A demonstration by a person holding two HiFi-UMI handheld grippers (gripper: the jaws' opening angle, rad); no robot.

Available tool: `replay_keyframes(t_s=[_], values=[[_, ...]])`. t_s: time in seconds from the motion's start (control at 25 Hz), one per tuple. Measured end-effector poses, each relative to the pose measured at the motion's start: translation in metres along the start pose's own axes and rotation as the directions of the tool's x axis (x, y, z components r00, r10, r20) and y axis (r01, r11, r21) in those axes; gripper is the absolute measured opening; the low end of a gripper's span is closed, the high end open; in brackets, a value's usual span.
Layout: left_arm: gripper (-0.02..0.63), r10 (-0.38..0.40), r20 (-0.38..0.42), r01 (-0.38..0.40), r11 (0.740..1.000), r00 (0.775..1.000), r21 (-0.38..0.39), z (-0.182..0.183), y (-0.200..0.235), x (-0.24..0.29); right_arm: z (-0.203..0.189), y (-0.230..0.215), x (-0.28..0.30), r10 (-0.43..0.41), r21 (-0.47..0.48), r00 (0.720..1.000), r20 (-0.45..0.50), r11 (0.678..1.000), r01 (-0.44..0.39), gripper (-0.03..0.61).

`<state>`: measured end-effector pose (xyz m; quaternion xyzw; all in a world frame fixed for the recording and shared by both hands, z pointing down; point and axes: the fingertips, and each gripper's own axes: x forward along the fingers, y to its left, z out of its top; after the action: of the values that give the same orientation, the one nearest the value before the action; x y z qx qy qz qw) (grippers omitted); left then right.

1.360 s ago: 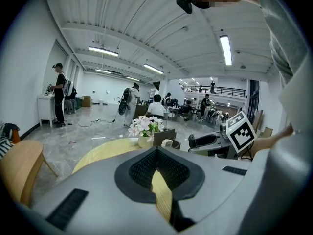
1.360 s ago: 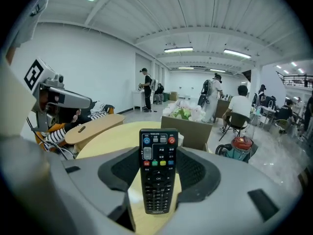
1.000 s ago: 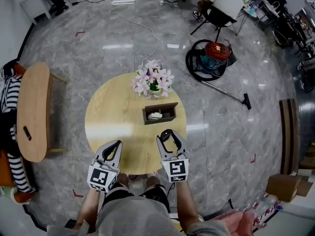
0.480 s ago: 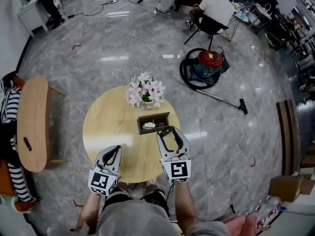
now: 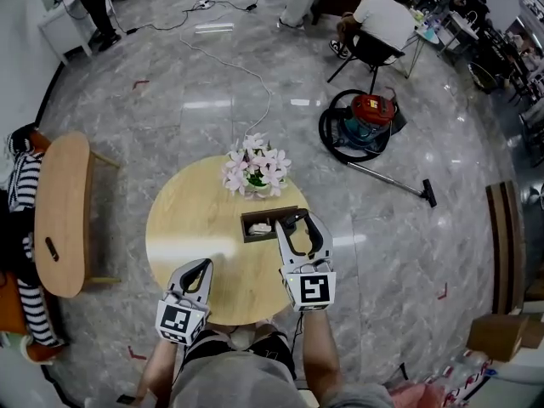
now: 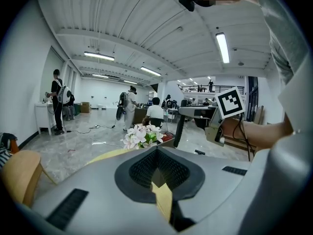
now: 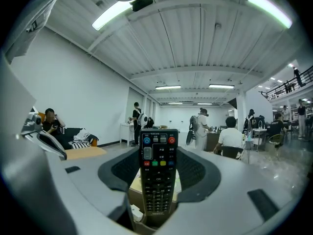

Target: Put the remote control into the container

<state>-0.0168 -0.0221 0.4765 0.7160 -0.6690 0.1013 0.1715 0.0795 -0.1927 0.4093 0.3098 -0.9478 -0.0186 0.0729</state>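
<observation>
A black remote control (image 7: 158, 175) with coloured buttons stands upright between the jaws of my right gripper (image 5: 300, 221), which is shut on it. In the head view that gripper hangs over the right end of the dark wooden container (image 5: 257, 224) on the round wooden table (image 5: 187, 228). Something white lies inside the container. The left gripper view shows the remote (image 6: 179, 129) hanging down from the right gripper. My left gripper (image 5: 197, 270) stays near the table's front edge, jaws together and holding nothing.
A pot of pink and white flowers (image 5: 255, 170) stands just behind the container. A red vacuum cleaner (image 5: 365, 109) with hose and wand lies on the floor at the back right. A long wooden side table (image 5: 61, 211) stands at the left. People stand and sit at the back.
My right gripper has risen and gone forward with the remote, from the table's front part to over the container's right end. The left gripper has hardly moved.
</observation>
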Motion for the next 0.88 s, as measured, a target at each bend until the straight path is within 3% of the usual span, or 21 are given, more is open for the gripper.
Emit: replay_keyframes(t_s=[0.88], values=[[0.006,0.05,-0.067,-0.053,0.998,0.997,-0.039,-0.059,0.0,0.016,-0.081,-0.01,0.025,0.022,0.06,0.999,-0.039,0.998,-0.019,0.236]])
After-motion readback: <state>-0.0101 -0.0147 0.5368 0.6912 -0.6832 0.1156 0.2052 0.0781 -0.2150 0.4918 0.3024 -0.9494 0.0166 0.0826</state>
